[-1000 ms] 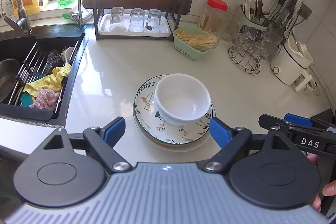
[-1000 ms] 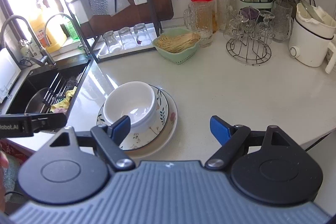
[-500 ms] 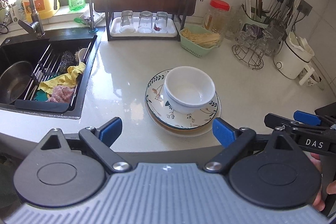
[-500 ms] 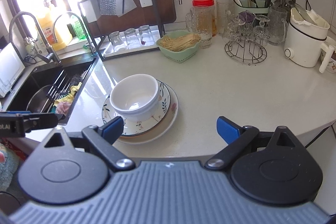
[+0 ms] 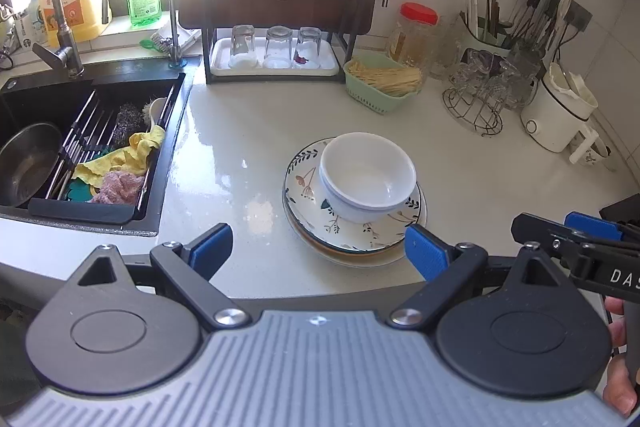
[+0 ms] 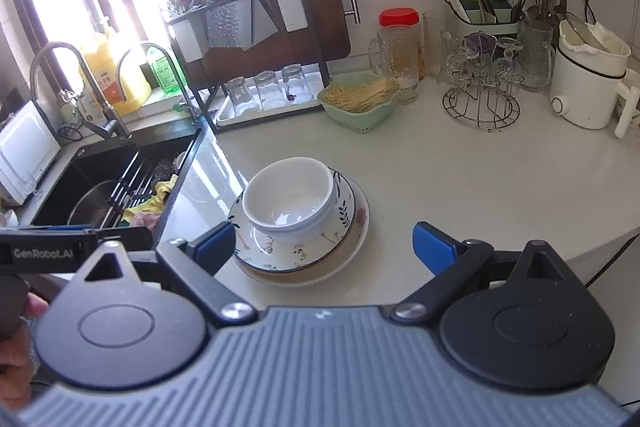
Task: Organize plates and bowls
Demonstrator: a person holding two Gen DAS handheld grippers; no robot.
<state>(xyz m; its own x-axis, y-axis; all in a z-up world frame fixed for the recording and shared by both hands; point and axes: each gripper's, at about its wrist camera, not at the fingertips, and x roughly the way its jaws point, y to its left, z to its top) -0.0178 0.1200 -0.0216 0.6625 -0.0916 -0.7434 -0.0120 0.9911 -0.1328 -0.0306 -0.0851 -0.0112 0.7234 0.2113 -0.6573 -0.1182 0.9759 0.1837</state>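
A white bowl (image 5: 366, 177) sits nested on another white bowl, on a floral plate (image 5: 304, 183) that lies on a larger plain plate (image 5: 360, 258), near the front edge of the white counter. The stack also shows in the right wrist view: bowl (image 6: 290, 201), floral plate (image 6: 344, 211). My left gripper (image 5: 318, 251) is open and empty, held back at the counter's front edge, short of the stack. My right gripper (image 6: 324, 247) is open and empty, also short of the stack. Each gripper shows at the edge of the other's view.
A black sink (image 5: 60, 147) with a rack, cloths and a steel pot is at left. A dark dish rack (image 5: 276, 59) with three upturned glasses stands behind. A green basket (image 5: 380, 83), a red-lidded jar (image 5: 414, 31), a wire glass stand (image 5: 480, 99) and a white kettle (image 5: 556, 115) line the back right.
Both grippers have drawn back and up from the stack toward the counter's front edge. Both stay open. The stack has not moved.
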